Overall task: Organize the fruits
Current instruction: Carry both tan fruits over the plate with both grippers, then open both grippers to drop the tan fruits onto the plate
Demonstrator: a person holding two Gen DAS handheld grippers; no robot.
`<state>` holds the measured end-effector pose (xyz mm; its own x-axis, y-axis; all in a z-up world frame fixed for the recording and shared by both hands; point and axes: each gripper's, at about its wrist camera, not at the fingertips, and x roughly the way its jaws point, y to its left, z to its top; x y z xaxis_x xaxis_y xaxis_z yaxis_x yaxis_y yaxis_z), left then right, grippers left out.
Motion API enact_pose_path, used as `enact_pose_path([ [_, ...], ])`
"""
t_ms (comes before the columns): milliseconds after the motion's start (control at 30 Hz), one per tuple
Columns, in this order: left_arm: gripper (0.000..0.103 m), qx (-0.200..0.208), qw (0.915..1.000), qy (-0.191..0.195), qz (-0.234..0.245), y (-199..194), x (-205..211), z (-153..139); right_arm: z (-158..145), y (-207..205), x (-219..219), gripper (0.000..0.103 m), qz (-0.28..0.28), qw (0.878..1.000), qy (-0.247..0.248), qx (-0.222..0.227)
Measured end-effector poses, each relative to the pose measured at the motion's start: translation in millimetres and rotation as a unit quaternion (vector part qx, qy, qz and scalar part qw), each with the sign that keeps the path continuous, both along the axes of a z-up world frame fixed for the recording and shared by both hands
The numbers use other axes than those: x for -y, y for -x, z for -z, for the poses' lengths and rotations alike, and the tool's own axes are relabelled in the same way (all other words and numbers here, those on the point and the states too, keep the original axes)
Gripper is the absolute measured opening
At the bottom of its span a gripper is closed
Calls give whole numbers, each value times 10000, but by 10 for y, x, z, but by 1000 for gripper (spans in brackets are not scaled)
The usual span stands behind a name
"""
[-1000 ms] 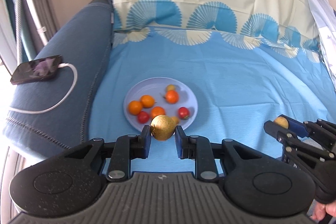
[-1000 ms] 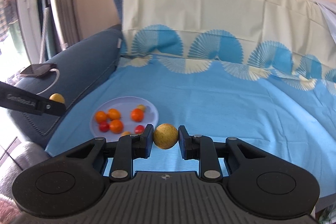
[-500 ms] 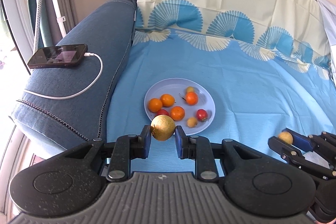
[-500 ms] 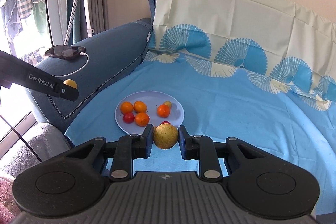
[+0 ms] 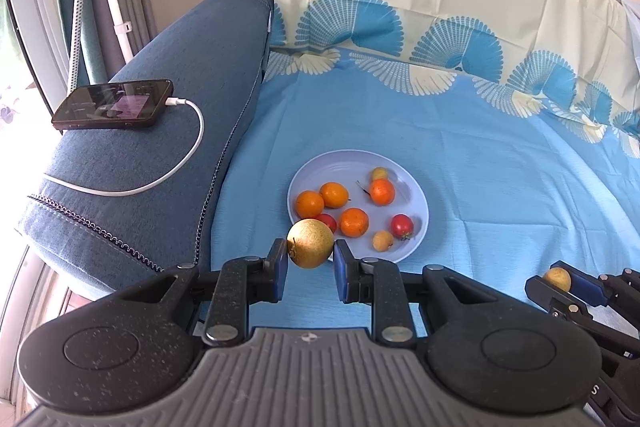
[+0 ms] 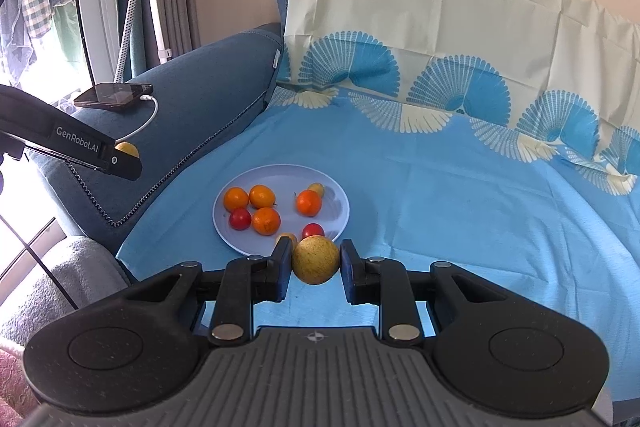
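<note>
Phone (image 5: 114, 103) with white cable (image 5: 176, 163) lies on the sofa arm (image 5: 160, 75), far left. Left gripper (image 5: 310, 259) pinches a golden fruit (image 5: 310, 243), held above the near rim of the plate (image 5: 344, 163). Plate sits on the blue sheet (image 5: 480, 155) with four oranges (image 5: 354, 221), two red fruits (image 5: 401, 225) and two small yellow ones. Right gripper (image 6: 316, 269) pinches a yellow fruit (image 6: 315, 259) at the plate's near edge.
</note>
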<state>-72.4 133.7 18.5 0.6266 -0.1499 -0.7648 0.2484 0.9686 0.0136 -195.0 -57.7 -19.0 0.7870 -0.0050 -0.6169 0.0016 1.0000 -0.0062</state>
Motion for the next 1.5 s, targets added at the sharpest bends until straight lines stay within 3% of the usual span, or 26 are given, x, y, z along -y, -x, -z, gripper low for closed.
enact_pose_path([
  [600,27,-342,9990,-241,-164,-719,181,309,198,-691,39,27,18,9998,-120,-151],
  [1100,27,-783,9959,-453,-59,-1507,499,907,729,-1586,188,27,-178,9984,-86,-534],
  [1500,27,-943,9936,-621,13,-1800,666,1199,1032,-1901,214,27,-345,9964,70,-766],
])
